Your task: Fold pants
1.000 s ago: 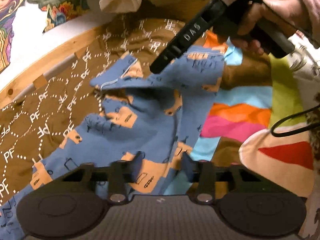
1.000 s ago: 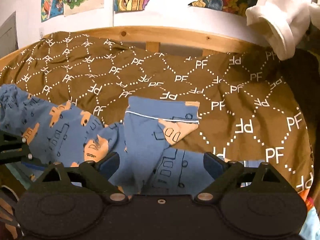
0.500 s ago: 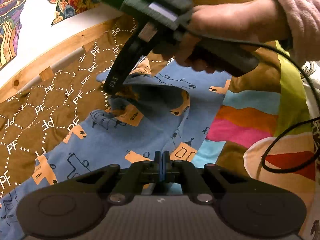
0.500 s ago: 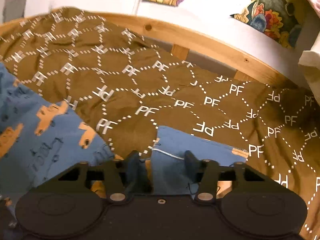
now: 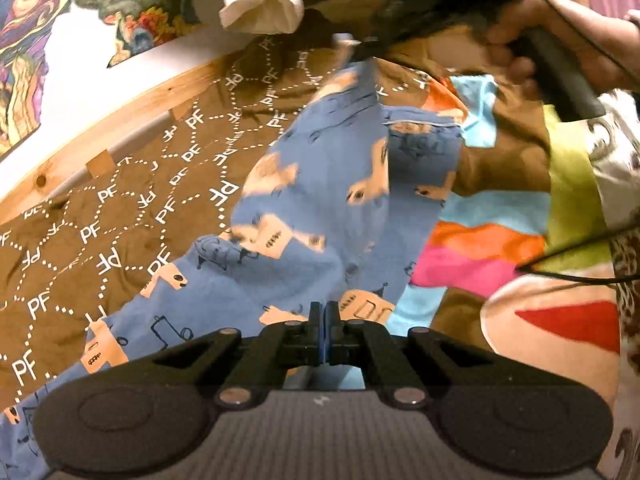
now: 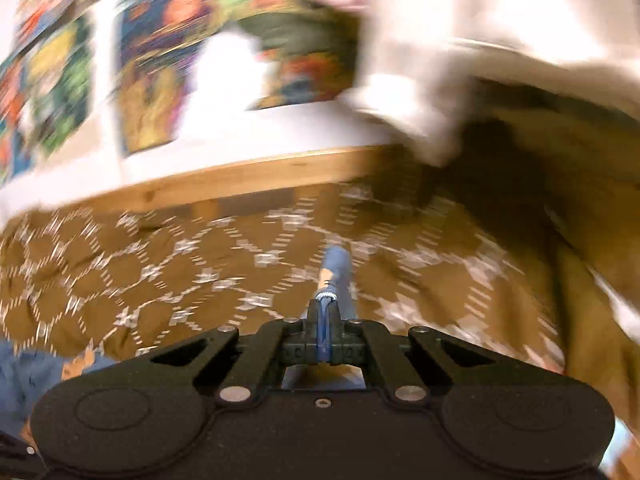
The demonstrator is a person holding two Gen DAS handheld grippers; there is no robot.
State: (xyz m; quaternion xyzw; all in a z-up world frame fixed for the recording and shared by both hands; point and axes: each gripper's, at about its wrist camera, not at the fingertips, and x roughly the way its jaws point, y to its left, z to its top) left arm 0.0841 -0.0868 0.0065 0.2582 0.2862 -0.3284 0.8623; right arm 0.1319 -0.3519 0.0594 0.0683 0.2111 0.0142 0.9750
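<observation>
Your pants (image 5: 320, 184) are light, limp printed cotton, draped from twelve o'clock down to six over the brown quilt (image 5: 120, 208). Expect sagging and bunching; grip hems or waistband. Your left gripper (image 5: 324, 332) pinches the near edge; your right gripper (image 6: 326, 332) clamps a lifted corner.

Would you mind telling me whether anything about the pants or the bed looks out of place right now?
Nothing looks damaged. The blue pants are not flat: the right claw holds one end up off the brown quilt, the left claw pinches another edge, so the fabric hangs twisted. The right wrist view is blurred.
</observation>
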